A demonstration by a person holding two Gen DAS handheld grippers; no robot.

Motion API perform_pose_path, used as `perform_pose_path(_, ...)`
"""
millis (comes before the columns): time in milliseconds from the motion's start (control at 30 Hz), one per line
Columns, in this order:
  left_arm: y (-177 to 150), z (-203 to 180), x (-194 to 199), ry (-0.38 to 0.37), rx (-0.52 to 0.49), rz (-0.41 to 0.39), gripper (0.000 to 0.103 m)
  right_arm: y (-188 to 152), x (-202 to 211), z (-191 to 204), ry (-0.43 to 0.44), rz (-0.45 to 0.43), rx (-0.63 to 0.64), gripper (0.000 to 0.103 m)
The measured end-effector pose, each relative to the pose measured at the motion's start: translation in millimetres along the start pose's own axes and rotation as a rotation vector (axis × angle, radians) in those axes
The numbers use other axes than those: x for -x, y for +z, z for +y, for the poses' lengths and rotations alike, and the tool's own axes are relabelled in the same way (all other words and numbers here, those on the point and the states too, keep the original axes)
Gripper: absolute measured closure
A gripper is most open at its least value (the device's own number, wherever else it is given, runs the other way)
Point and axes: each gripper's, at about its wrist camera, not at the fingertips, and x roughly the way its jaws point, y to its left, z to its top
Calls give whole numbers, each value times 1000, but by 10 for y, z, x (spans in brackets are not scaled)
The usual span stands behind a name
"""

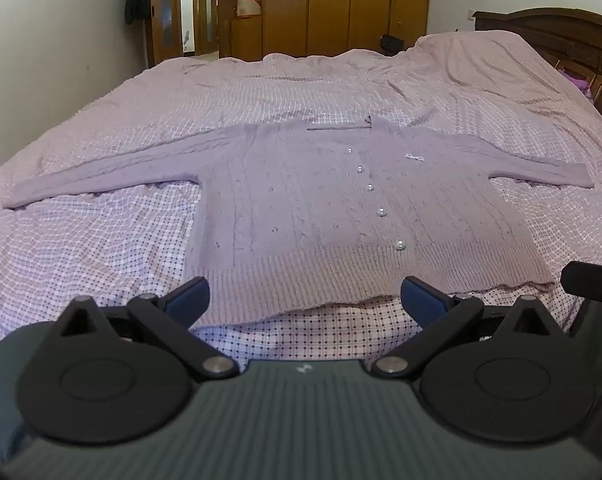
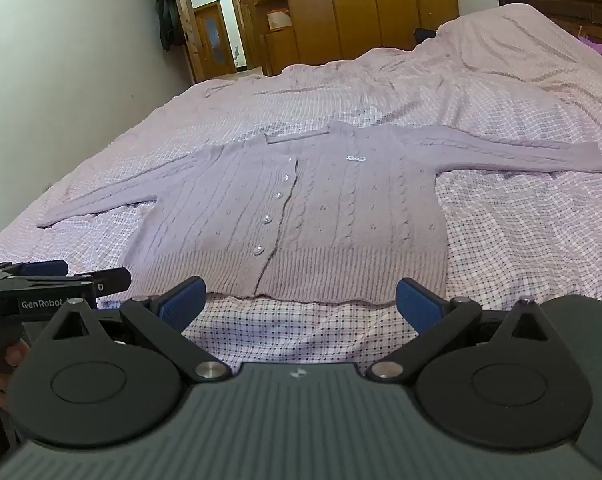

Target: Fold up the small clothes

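Hovering level, both grippers (image 1: 305, 300) (image 2: 301, 300) face the cardigan (image 1: 333, 216), jaws wide.

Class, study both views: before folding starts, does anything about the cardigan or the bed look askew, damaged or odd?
Nothing serious stands out. The lilac cardigan lies flat, buttoned, sleeves spread. Only its collar looks slightly uneven, and the checked bedspread is rumpled toward the headboard. Both hand-held grippers, left and right, are open, short of the hem.

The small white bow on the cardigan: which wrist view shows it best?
The right wrist view: the bow sits near the frame centre on the cardigan, its two loops distinct. In the left wrist view the bow is also visible, but off to the right and flatter, harder to read.
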Motion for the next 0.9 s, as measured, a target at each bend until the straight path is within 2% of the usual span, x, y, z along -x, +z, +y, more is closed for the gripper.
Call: perform_pose_path(900, 7, -2, -10, -8, -3, -12, 0, -17, -33, 15, 22, 20, 1, 0)
